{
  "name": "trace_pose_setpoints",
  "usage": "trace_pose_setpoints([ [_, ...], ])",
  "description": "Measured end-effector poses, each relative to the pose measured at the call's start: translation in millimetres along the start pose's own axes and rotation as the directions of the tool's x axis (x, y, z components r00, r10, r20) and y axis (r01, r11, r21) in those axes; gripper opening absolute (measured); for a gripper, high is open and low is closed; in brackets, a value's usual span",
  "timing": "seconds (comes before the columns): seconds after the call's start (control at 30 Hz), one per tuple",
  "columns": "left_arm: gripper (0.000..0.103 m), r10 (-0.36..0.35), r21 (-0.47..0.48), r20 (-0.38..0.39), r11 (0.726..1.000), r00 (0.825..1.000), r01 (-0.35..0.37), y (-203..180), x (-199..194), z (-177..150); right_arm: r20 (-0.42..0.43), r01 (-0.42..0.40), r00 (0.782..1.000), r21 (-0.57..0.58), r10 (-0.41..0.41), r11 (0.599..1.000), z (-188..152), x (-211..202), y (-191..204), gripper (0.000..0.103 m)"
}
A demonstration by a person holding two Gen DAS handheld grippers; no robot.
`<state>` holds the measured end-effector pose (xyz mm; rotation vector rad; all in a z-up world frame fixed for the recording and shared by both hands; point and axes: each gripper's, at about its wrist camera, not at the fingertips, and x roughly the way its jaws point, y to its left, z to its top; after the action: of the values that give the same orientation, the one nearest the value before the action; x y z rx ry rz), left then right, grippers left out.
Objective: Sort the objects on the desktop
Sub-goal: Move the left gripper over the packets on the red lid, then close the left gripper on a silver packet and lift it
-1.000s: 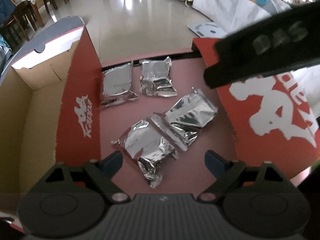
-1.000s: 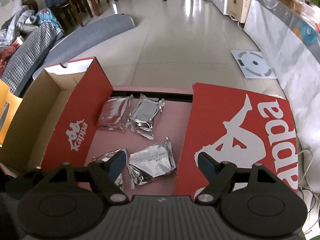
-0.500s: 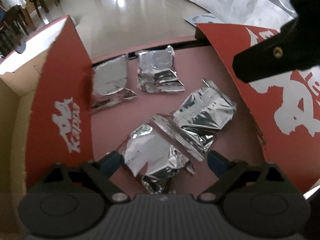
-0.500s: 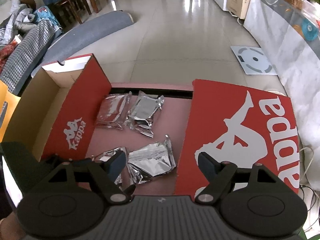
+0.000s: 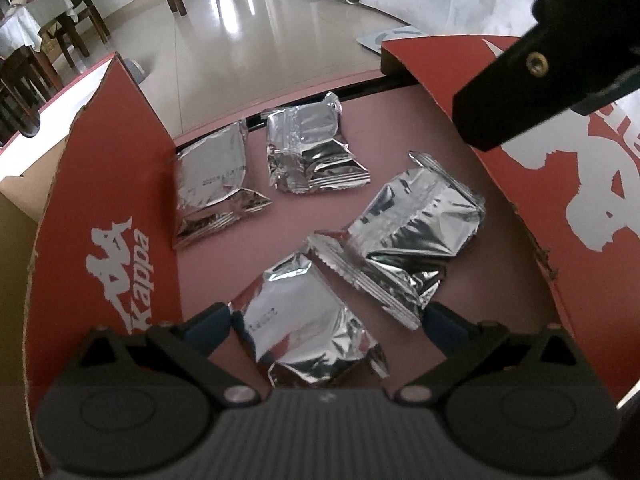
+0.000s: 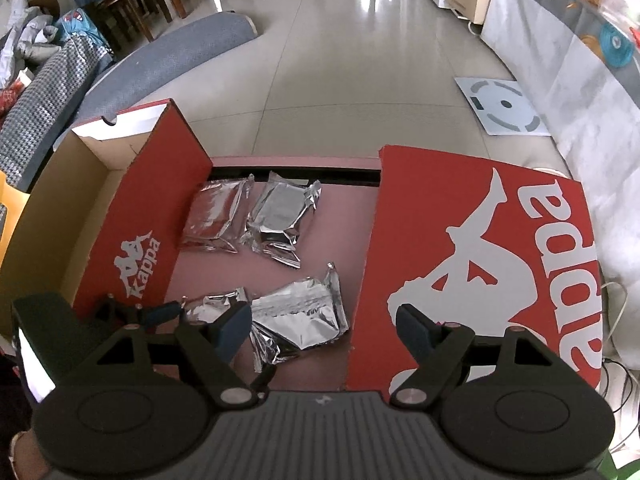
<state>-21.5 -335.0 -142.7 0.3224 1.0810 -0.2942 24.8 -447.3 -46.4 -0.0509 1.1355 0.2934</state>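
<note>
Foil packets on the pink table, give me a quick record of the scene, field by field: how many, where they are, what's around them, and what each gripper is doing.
packets: four silver foil packets on the pink table
far pair: side by side, one against the open red box, other beside it
near pair: nearest packet and another, close together
right side: red box lid, logo up
left gripper: jaws just opening, straddling the nearest packet, pads not pressing
right gripper: open, empty, above the lid's edge

Count from my seat: four pouches, two box parts.
I see four foil pouches [image 5: 304,336] [image 5: 412,232] [image 5: 212,184] [image 5: 312,152] and two red box halves [image 6: 132,236] [image 6: 480,264].
</note>
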Motion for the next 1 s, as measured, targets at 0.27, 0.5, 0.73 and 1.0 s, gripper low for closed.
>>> trace_pose_setpoints([
  [0.27,0.097,-0.094,-0.054,-0.060,0.994,0.994,0.091,1.2,-6.1,-5.1,0.004,0.010,1.000,0.021,-0.010,1.000,1.8,0.1,-2.8,0.079],
  [0.5,0.097,-0.044,-0.040,-0.040,0.998,0.998,0.043,3.8,-8.9,-4.9,-0.002,0.013,1.000,0.014,-0.013,1.000,0.9,0.7,-1.7,0.079],
  [0.73,0.098,-0.030,0.015,-0.036,0.999,0.999,0.031,3.9,3.0,-2.3,-0.005,0.014,1.000,0.010,-0.014,1.000,0.5,1.8,-1.4,0.079],
  [1.0,0.088,-0.030,0.017,-0.015,0.999,0.999,0.030,-1.2,4.7,-3.6,0.000,0.017,1.000,0.008,-0.017,1.000,0.8,2.9,-0.9,0.079],
])
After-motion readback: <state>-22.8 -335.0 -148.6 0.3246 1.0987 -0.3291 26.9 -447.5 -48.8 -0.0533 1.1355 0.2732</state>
